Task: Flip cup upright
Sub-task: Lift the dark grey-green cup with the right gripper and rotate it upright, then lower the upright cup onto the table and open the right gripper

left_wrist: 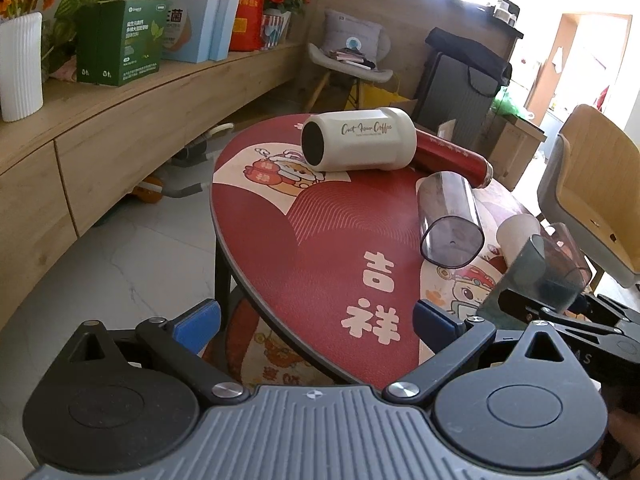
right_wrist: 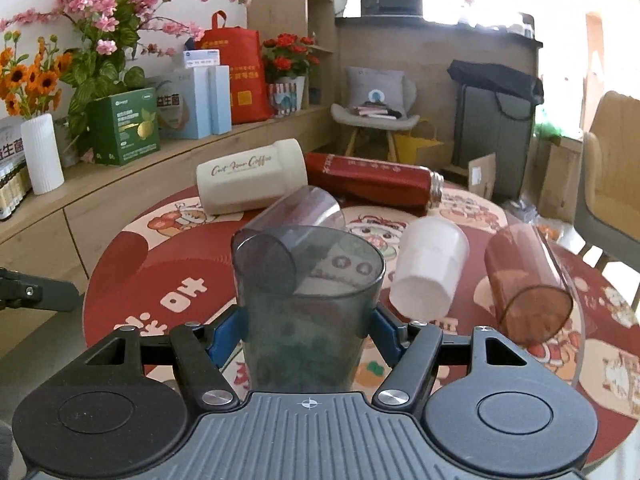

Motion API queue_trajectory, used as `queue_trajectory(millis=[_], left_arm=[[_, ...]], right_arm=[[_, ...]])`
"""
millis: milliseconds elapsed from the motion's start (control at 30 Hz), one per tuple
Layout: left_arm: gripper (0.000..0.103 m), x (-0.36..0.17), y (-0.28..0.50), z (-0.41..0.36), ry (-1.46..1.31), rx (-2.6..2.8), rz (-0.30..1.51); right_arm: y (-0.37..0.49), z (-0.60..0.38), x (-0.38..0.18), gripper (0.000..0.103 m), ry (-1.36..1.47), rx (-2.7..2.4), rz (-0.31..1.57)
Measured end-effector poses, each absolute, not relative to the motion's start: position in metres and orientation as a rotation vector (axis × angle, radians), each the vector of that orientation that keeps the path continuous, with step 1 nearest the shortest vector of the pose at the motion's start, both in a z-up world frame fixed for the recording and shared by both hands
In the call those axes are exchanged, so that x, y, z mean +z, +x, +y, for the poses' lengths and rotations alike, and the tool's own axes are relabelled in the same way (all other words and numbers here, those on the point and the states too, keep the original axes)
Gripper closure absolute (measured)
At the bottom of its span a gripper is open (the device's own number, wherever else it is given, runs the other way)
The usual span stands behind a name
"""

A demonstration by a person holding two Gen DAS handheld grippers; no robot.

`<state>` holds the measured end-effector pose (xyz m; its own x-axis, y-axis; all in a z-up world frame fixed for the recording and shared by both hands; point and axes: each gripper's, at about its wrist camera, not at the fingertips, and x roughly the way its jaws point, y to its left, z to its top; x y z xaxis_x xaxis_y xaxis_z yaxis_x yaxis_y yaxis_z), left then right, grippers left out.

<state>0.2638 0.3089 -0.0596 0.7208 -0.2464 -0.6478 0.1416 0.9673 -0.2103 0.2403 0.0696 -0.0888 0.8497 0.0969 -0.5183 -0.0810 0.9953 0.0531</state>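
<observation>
My right gripper is shut on a smoky grey-green plastic cup, held upright with its mouth up above the near side of the round red table; the cup also shows in the left wrist view. My left gripper is open and empty over the table's near edge. Several other cups lie on their sides: a clear grey tumbler, a white cup, a brown translucent cup, a cream coffee mug and a red flask.
A wooden sideboard with boxes, a white vase and flowers runs along the left. A grey chair and a dark bag stand behind the table. A yellow chair stands at the right.
</observation>
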Motion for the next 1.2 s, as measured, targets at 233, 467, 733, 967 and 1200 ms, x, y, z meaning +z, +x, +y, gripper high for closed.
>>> queue_trajectory(millis=[233, 467, 733, 967, 1200], left_arm=[[0.0, -0.061, 0.264, 0.306, -0.142, -0.228, 0.742], [0.0, -0.062, 0.263, 0.304, -0.137, -0.231, 0.746], [0.0, -0.065, 0.264, 0.301, -0.131, -0.23, 0.762], [0.0, -0.069, 0.265, 0.296, -0.117, -0.238, 0.776], [0.0, -0.07, 0.262, 0.29, -0.127, -0.257, 0.817]], right_arm=[[0.241, 0.073, -0.091, 0.039, -0.013, 0.088, 0.545], [0.254, 0.068, -0.094, 0.039, -0.037, 0.062, 0.524], [0.265, 0.064, -0.097, 0.039, -0.022, 0.054, 0.516], [0.27, 0.062, -0.096, 0.038, -0.01, 0.052, 0.526], [0.262, 0.059, -0.088, 0.014, 0.014, 0.065, 0.555]])
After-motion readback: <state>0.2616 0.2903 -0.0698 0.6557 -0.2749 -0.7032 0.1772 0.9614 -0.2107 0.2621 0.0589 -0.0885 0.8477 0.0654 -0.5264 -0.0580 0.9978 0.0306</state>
